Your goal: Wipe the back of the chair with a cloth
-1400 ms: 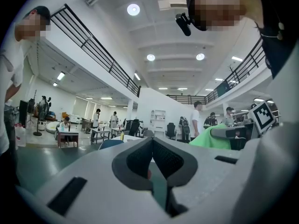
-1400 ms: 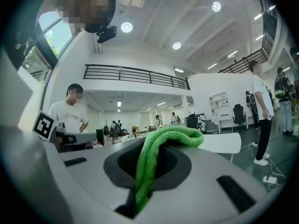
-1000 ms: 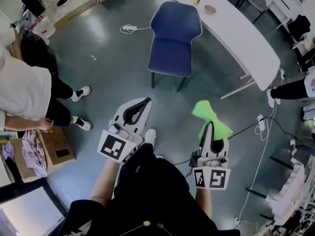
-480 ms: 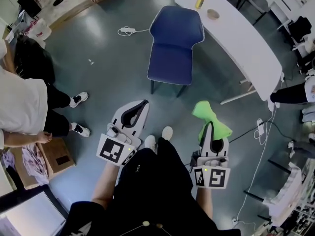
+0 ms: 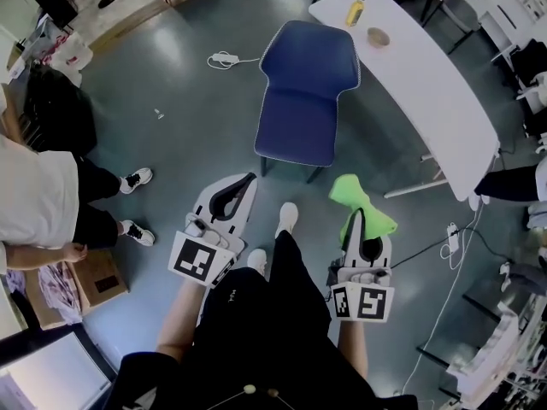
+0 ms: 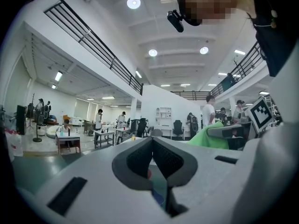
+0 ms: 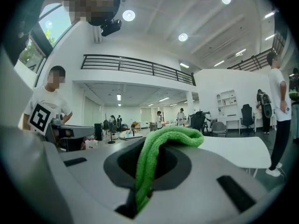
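The blue chair [image 5: 308, 92] stands on the grey floor ahead of me, its back toward the far side, beside the white table. My right gripper [image 5: 355, 215] is held low at the right, well short of the chair, shut on a bright green cloth [image 5: 361, 202] that bunches out past the tips. In the right gripper view the green cloth [image 7: 166, 138] runs down between the closed jaws of the right gripper [image 7: 148, 148]. My left gripper [image 5: 249, 178] is at the left, also short of the chair, shut and holding nothing; the left gripper [image 6: 152, 146] shows pads meeting.
A long white table [image 5: 427, 92] right of the chair carries a yellow bottle [image 5: 356, 8] and a small bowl [image 5: 378, 37]. A person in a white shirt [image 5: 34, 195] and a cardboard box [image 5: 98, 272] are at the left. Power strips lie on the floor [image 5: 224, 58] [image 5: 453, 229].
I have stepped forward: the chair and table sit lower and closer in the head view, and one shoe has moved ahead. Both grippers keep their pose and grip.
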A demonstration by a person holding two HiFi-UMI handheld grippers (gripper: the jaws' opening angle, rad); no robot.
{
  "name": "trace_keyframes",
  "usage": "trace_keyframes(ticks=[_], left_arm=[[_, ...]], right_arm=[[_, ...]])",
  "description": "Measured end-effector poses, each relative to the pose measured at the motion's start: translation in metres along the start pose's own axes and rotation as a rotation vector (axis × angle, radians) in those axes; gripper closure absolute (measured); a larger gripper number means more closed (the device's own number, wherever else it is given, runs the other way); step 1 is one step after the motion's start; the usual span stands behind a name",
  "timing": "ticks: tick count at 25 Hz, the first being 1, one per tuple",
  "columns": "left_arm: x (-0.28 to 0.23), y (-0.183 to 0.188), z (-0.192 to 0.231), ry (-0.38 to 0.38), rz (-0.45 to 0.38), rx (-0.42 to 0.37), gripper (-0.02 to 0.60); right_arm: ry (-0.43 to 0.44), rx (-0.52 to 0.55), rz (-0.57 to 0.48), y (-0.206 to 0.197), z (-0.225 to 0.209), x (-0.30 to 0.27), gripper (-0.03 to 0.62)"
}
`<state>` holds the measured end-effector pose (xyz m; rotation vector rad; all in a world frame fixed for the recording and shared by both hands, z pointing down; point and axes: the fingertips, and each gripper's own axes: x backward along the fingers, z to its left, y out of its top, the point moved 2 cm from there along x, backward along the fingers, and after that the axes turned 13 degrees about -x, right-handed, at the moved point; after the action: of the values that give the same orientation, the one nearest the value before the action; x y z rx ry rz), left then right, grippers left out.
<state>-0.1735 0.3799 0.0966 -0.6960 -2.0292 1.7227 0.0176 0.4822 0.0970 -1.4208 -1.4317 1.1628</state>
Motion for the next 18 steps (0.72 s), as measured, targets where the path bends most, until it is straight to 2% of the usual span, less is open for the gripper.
trace_keyframes(ticks=[5,10,14,18], left_arm=[[-0.059,-0.008,0.038,0.063,0.019,-0.018,0.577],[-0.115,-0.004,0.062,0.072,-0.006,-0.014,0.577],[-0.151,-0.01,0.075,0.096,-0.003,-0.017,0.577],[-0.182,-0.016,0.08,0.089,0.004,-0.018,0.577]], right_arm=[[0.012,0.015,0.028,0.001,-0.035,-0.067,0.574],[0.024,0.026,0.05,0.014,-0.074,-0.127,0.574],[0.04,0.044,0.068,0.016,-0.098,-0.167,0.574],[0.035,0.041,0.075,0.016,-0.118,-0.197,0.574]])
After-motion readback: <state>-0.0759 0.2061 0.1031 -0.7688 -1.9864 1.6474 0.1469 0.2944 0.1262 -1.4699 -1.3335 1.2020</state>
